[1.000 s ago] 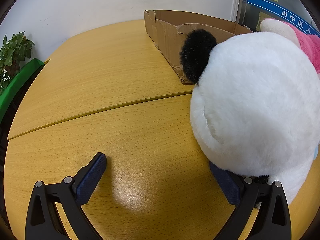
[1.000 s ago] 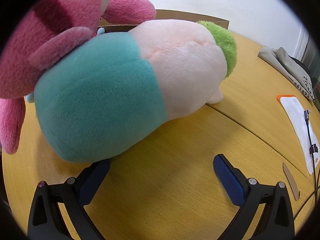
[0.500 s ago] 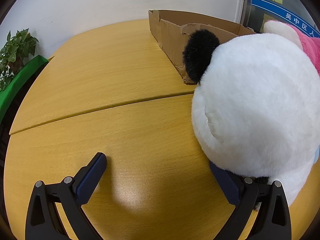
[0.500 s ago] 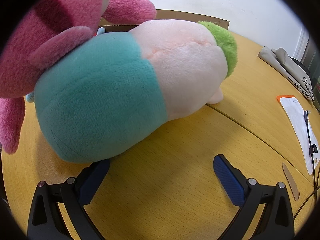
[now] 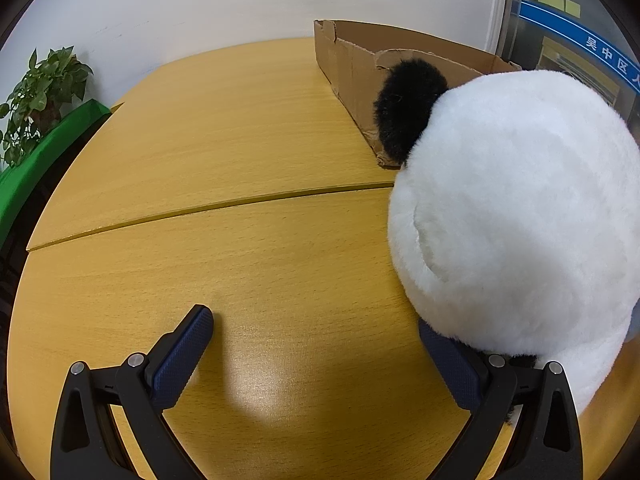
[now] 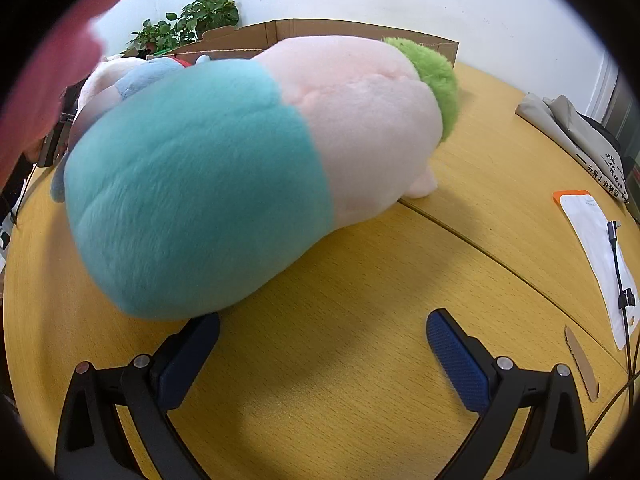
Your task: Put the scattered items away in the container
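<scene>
Teal-and-pink plush [image 6: 248, 168] lies on its side on the tabletop [image 6: 360, 360], long axis running from teal end near the right gripper [image 6: 322, 346] to green-tufted end toward the box [image 6: 320, 30]. Panda plush [image 5: 516, 240] sits before the box corner, black ear pointing boxward, against the left gripper [image 5: 316, 344]. Both grippers' fingers stand apart, empty. Yellow wood surface, seamed; white wall, potted plant [image 5: 40, 92], bag [image 6: 576, 136] beyond.

Left tongs [image 5: 316, 344] and right tongs [image 6: 323, 344], identical in build: black angular plastic arms with triangular cut-outs, two silver screw heads on each arm, and dark blue textured pads [image 6: 456, 354] facing inward.
</scene>
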{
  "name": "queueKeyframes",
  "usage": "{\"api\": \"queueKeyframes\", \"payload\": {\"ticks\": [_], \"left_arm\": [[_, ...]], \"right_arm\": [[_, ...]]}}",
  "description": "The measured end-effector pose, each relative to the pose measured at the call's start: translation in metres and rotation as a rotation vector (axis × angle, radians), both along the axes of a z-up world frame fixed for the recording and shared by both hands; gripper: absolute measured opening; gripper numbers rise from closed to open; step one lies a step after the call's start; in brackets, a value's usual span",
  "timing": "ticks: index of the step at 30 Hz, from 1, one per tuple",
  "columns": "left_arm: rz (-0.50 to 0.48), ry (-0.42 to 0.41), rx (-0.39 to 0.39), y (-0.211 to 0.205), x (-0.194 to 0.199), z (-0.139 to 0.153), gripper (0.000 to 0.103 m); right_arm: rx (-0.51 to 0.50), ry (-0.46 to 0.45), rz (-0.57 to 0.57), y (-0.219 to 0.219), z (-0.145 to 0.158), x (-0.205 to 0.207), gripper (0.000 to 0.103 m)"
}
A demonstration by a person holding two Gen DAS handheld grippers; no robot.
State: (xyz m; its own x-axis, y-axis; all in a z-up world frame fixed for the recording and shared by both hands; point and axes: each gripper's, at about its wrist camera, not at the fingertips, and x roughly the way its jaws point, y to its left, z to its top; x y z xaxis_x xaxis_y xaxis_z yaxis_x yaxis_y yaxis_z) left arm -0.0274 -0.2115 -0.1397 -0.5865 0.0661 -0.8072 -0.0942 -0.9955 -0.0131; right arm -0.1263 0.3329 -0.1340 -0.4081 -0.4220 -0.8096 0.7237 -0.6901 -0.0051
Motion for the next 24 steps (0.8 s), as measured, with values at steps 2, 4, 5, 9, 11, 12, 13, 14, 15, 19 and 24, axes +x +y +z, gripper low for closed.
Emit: {"api": "queueKeyframes", "payload": {"ticks": [2, 4, 5, 9, 11, 12, 13, 14, 15, 19, 24], "left_arm": [[0.000, 0.000, 0.000, -0.001, -0.003, 0.001, 0.103], [-0.004, -0.001, -0.001, -0.001, 0.000, 0.002, 0.103], [0.001, -0.004, -0.002, -0.001, 0.001, 0.002, 0.103], [0.088, 0.039, 0.109, -0.021, 0.025, 0.017, 0.103], [0.176, 0.083, 0.198, -0.037, 0.041, 0.032, 0.103], [0.222, 0.111, 0.224, -0.041, 0.048, 0.040, 0.103], [0.264, 0.145, 0.237, -0.045, 0.058, 0.050, 0.103], [0.301, 0.181, 0.238, -0.044, 0.069, 0.062, 0.103], [0.329, 0.215, 0.230, -0.041, 0.082, 0.070, 0.103], [0.331, 0.304, 0.189, 0.003, 0.114, 0.107, 0.103], [0.203, 0.338, 0.156, 0.067, 0.121, 0.128, 0.103]], "right_arm": [[0.000, 0.000, 0.000, 0.000, 0.000, 0.000, 0.103], [0.000, 0.000, 0.000, 0.000, 0.000, 0.000, 0.103], [0.000, 0.000, 0.000, 0.000, 0.000, 0.000, 0.103], [0.000, 0.000, 0.000, 0.000, 0.000, 0.000, 0.103], [0.000, 0.000, 0.000, 0.000, 0.000, 0.000, 0.103], [0.000, 0.000, 0.000, 0.000, 0.000, 0.000, 0.103], [0.000, 0.000, 0.000, 0.000, 0.000, 0.000, 0.103], [0.000, 0.000, 0.000, 0.000, 0.000, 0.000, 0.103], [0.000, 0.000, 0.000, 0.000, 0.000, 0.000, 0.103], [0.000, 0.000, -0.004, 0.000, 0.000, 0.000, 0.103], [0.000, 0.000, -0.015, -0.001, 0.001, 0.001, 0.103]]}}
